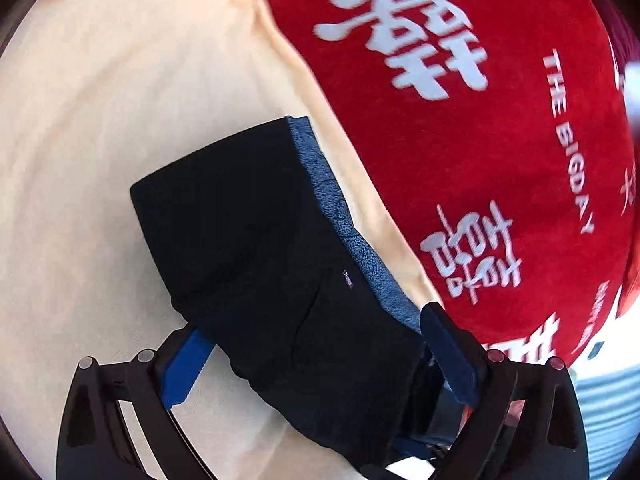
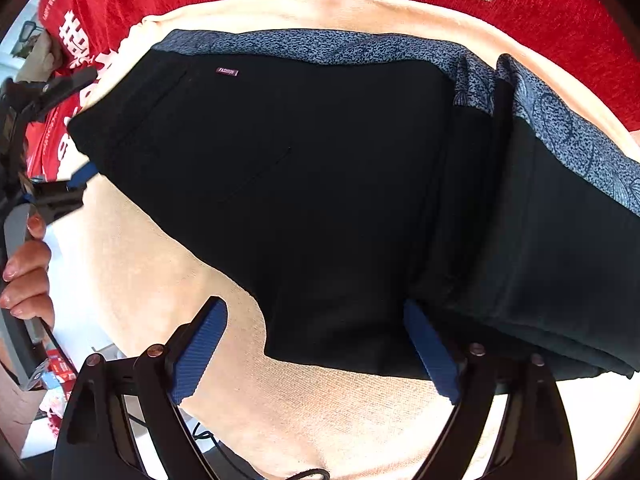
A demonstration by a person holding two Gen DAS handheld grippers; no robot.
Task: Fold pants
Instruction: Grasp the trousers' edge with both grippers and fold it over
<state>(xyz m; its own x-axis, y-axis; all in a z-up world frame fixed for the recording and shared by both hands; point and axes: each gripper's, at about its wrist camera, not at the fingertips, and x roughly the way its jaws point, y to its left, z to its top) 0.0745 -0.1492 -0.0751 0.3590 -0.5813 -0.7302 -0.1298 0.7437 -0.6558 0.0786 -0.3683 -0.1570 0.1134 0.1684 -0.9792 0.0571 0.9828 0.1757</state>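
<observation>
The pants (image 2: 320, 184) are black with a blue patterned side stripe (image 2: 360, 50), lying folded over on a cream cloth (image 2: 320, 412). A small "FASHION" label (image 2: 227, 72) shows near the top. In the left wrist view the pants (image 1: 272, 264) lie between the wide-apart fingers of my left gripper (image 1: 316, 356); it is open around one end. My right gripper (image 2: 316, 352) is open, its blue pads on either side of the pants' near edge. The left gripper (image 2: 76, 184) shows at the left of the right wrist view, at the pants' far end.
A red blanket with white characters (image 1: 480, 140) lies under the cream cloth (image 1: 100, 160) and beyond it. A hand (image 2: 28, 276) holds the left gripper's handle. Small boxes and clutter (image 2: 56, 372) sit below the surface's edge at the left.
</observation>
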